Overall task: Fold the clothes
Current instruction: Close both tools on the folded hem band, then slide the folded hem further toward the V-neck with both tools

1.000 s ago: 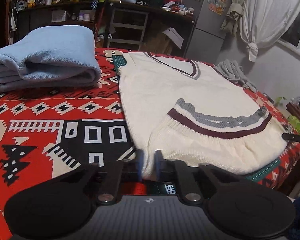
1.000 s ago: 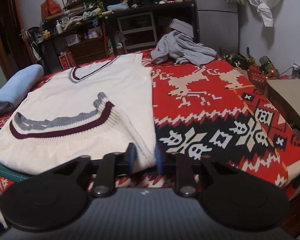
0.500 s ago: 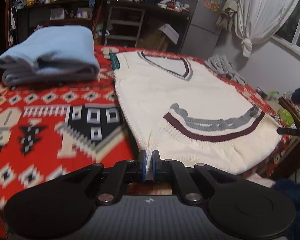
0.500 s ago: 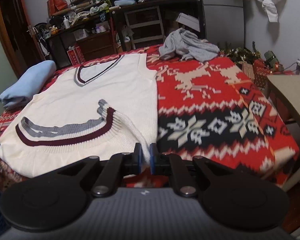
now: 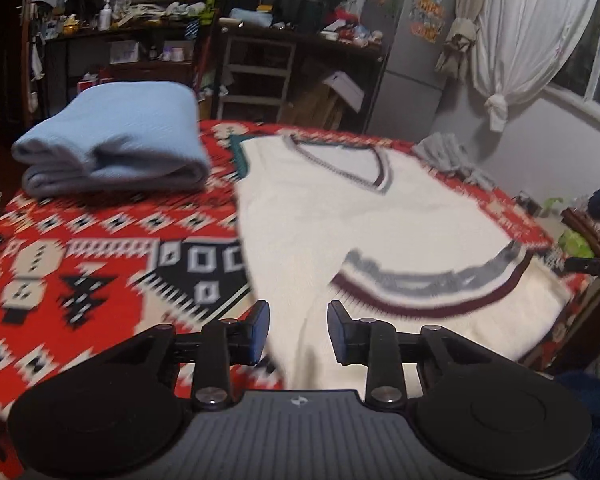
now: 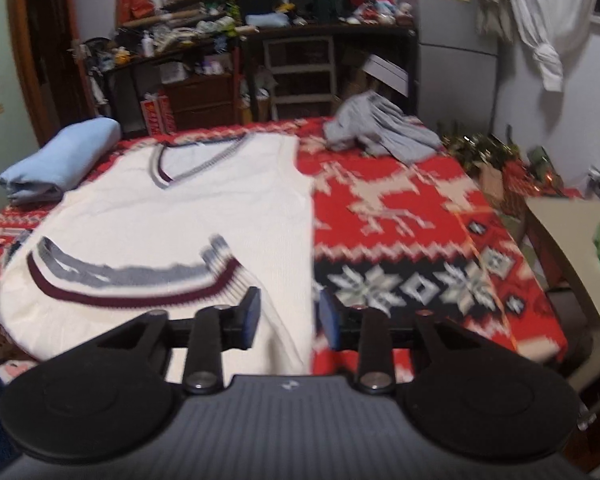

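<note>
- My left claw (image 5: 298, 330) sits at the near edge of the desk (image 5: 100, 272). Its jaws are opening, now partly apart. The near left corner of the vest (image 5: 360, 224) hangs in the gap, and the blue pads (image 5: 258, 330) do not press on it.
- My right claw (image 6: 286, 322) is the same: jaws opening, partly apart, the vest's near right corner between them, pads clear of the cloth.
- The vest is cream knit with a V-neck trimmed in grey and maroon. It lies flat on the desk, neck at the far end.
- Its hem (image 5: 440, 288), banded grey and maroon, is folded up onto the body, so the near part of the vest is doubled.
- The desk carries a red cloth (image 6: 400, 216) with white and black patterns of reindeer and snowflakes.
- A folded blue garment (image 5: 112, 140) lies at the far left of the desk, apart from the vest.
- A crumpled grey garment (image 6: 380, 132) lies at the far right, just beyond the vest's right shoulder.
- Behind the desk stand cluttered shelves (image 5: 140, 20) and a fridge (image 5: 408, 48); a tied white curtain (image 5: 512, 40) hangs at the right.
- Both views are slightly blurred.
</note>
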Action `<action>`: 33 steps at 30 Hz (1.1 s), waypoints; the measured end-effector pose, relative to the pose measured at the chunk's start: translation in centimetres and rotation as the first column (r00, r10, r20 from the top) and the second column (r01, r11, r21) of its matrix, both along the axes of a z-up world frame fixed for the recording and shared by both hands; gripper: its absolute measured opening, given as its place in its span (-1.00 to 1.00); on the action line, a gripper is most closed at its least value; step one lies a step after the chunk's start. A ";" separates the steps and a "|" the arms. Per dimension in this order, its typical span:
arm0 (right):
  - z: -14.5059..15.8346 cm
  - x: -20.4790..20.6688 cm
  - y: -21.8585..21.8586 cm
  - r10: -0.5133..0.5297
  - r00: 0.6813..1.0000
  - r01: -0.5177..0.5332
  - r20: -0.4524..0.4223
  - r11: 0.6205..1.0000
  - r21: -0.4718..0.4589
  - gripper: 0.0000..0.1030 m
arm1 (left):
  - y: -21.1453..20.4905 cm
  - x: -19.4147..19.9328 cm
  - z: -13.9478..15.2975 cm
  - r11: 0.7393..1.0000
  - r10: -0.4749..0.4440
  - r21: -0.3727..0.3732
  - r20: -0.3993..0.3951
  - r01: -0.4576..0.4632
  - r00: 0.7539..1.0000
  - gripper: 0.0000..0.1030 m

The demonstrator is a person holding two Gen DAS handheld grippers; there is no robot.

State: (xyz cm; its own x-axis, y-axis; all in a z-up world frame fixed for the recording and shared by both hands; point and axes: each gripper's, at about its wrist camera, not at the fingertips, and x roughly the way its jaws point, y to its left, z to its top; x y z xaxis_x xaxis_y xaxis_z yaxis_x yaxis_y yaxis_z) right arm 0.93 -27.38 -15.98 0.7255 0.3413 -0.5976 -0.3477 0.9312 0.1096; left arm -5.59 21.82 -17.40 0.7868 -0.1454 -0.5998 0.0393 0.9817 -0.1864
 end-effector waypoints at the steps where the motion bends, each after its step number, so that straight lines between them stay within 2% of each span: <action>1: 0.0 0.5 0.6 0.014 1.000 -0.014 0.002 1.000 0.002 -0.20 | -0.4 0.7 -0.1 1.000 -0.015 0.007 0.004 0.015 1.000 -0.30; 5: -0.8 2.3 3.1 0.078 0.997 -0.078 -0.002 0.996 -0.048 -0.19 | -2.3 3.8 -1.2 0.995 -0.078 0.054 -0.027 0.079 0.997 -0.25; 8: -2.1 3.8 4.2 0.109 0.994 -0.111 -0.030 0.992 -0.058 -0.18 | -3.1 5.5 -1.9 0.989 -0.134 0.052 -0.047 0.137 0.990 -0.15; 11: -3.1 5.0 4.7 0.129 0.990 -0.132 -0.051 0.989 -0.062 -0.20 | -3.3 6.6 -2.7 0.987 -0.153 0.047 -0.079 0.157 0.985 -0.18; 12: -3.3 5.2 4.8 0.132 0.989 -0.135 -0.059 0.989 -0.055 -0.31 | -3.2 6.8 -3.0 0.987 -0.156 0.033 -0.084 0.159 0.984 -0.22; 13: -3.5 5.4 4.8 0.132 0.989 -0.135 -0.067 0.990 -0.038 -0.48 | -3.0 6.8 -3.2 0.987 -0.159 0.017 -0.088 0.161 0.983 -0.38; 14: -3.5 5.5 4.8 0.130 0.989 -0.132 -0.071 0.991 -0.026 -0.81 | -2.8 6.7 -3.2 0.987 -0.159 0.001 -0.085 0.160 0.984 -0.66; 15: -3.4 5.4 4.8 0.126 0.990 -0.128 -0.070 0.992 -0.019 -0.83 | -2.6 6.5 -3.3 0.987 -0.158 -0.015 -0.079 0.158 0.984 -0.83; 19: -2.3 4.8 4.3 0.108 0.993 -0.108 -0.055 0.994 0.016 -0.87 | -2.0 4.7 -1.9 0.990 -0.128 -0.053 -0.015 0.128 0.992 -0.85; 25: 2.4 3.6 1.8 0.039 0.999 -0.041 0.020 0.986 0.161 -0.87 | 0.0 1.8 3.0 0.988 -0.034 -0.145 0.123 0.051 0.992 -0.85; 29: 4.3 5.6 1.7 0.034 0.998 -0.042 0.049 0.981 0.188 -0.87 | 0.6 3.2 4.6 0.987 -0.017 -0.152 0.162 0.042 0.987 -0.85; 33: 3.5 9.1 3.5 0.030 0.998 -0.036 0.046 0.990 0.138 -0.87 | 1.0 6.9 3.6 0.989 0.013 -0.149 0.156 0.010 0.988 -0.85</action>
